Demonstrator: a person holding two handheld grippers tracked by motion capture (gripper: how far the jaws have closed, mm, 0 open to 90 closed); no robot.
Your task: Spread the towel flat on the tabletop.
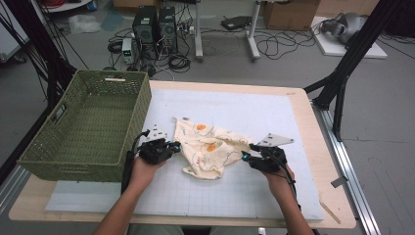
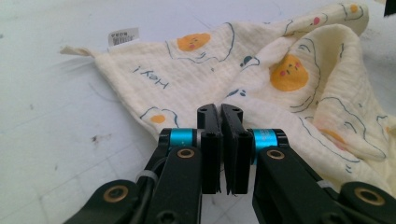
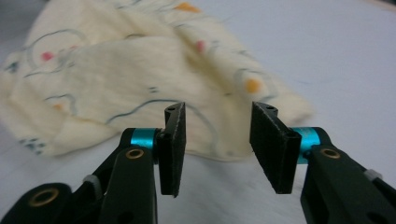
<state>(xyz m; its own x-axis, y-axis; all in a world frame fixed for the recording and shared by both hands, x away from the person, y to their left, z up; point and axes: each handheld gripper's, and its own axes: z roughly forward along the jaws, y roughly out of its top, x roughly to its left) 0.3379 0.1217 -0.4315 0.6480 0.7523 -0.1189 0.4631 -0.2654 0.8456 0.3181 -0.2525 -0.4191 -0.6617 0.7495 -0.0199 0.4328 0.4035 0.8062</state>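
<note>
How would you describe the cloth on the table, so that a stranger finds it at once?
On the white mat, right of the green woven basket, a crumpled cream cloth lies between the two grippers. Its fried-egg drawings and small white label set it apart.

Can't really tell if the left gripper [image 2: 219, 122] has any of the cloth [image 2: 261, 79] pinched, its closed jaws block that edge. Cloth runs off the right side in the left gripper view, and it's pretty blurry in the right gripper view. The tiny label [image 2: 123, 36] isn't readable.
</note>
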